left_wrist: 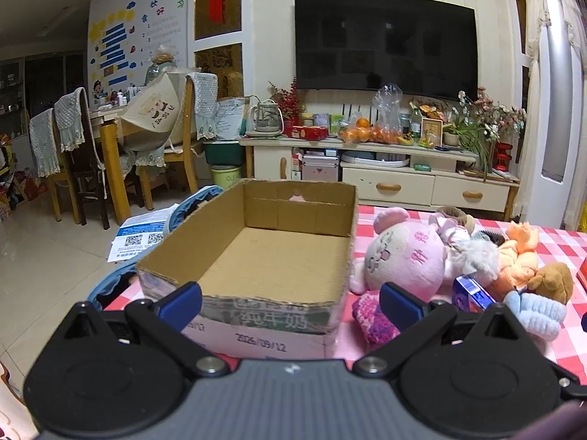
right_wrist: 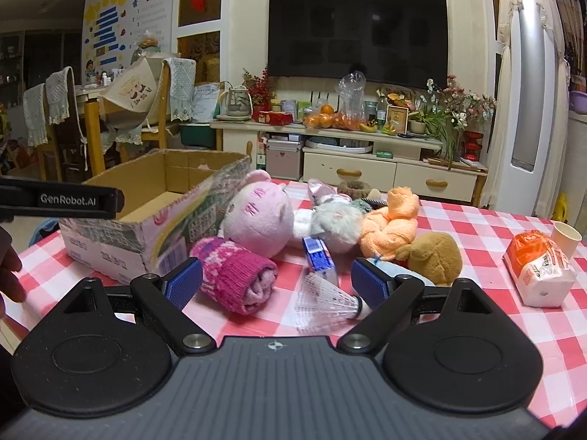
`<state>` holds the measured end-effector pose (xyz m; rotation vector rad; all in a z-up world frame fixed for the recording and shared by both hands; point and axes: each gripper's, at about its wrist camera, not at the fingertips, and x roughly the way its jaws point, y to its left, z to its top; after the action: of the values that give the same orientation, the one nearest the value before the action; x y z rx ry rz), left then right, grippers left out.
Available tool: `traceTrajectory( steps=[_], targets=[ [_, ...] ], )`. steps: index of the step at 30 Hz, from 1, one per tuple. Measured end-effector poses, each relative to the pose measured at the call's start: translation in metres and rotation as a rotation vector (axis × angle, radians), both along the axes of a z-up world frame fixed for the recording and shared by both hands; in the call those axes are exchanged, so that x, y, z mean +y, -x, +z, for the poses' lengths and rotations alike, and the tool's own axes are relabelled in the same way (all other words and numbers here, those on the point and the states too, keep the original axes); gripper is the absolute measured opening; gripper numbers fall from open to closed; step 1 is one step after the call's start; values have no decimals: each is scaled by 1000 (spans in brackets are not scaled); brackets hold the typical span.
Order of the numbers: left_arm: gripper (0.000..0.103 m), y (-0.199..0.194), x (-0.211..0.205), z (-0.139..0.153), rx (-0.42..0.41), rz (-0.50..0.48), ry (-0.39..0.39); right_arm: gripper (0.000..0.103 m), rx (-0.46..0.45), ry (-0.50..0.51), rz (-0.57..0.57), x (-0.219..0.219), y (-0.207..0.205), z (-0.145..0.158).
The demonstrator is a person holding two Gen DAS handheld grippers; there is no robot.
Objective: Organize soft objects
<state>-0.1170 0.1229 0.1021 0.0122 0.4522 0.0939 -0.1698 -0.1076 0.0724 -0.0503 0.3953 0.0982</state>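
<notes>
**Station Status: Box, Soft Items, and Tongs**

Your cardboard box (left_wrist: 256,256) sits on the checkered tablecloth (right_wrist: 477,227) with its top open. Its interior shows bare cardboard floor and walls. Its long axis runs away from your left gripper (left_wrist: 290,306), whose tongs stand wide apart and hold nothing, straddling the near wall of the box.

The soft items lie in a cluster just right of the box:
- The pink plush (right_wrist: 258,212) rests against the box's right wall.
- The rolled magenta knit (right_wrist: 234,278) lies nearest you, touching the pink plush; its long axis runs from the box toward you, with the open rolled end facing you.
- The orange knotted cloth (right_wrist: 390,225) and brown plush (right_wrist: 434,256) lie further right, touching each other.
- A grey furry toy (right_wrist: 335,222) lies between the pink plush and the orange cloth.

Your right gripper (right_wrist: 276,282) is spread wide, gripping nothing. Between its fingers lie a shuttlecock (right_wrist: 326,302), cork end pointing right, and a small blue carton (right_wrist: 318,255). A tissue pack (right_wrist: 537,271) and paper cup (right_wrist: 567,236) stand well apart at right.
</notes>
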Motion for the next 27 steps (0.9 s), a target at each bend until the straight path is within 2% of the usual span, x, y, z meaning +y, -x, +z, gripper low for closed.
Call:
traceTrajectory(
  steps=[12, 22, 24, 27],
  targets=[
    [102, 1, -42, -11, 30, -153, -33, 103, 13, -39, -91, -43, -5, -8],
    [102, 9, -98, -36, 78, -380, -100, 103, 62, -169, -248, -110, -20, -25],
    [100, 9, -111, -44, 106, -410, -109, 103, 63, -206, -257, -117, -22, -27],
    [91, 5, -129, -53, 147, -447, -131, 103, 61, -230, -259, -120, -31, -29]
  ],
)
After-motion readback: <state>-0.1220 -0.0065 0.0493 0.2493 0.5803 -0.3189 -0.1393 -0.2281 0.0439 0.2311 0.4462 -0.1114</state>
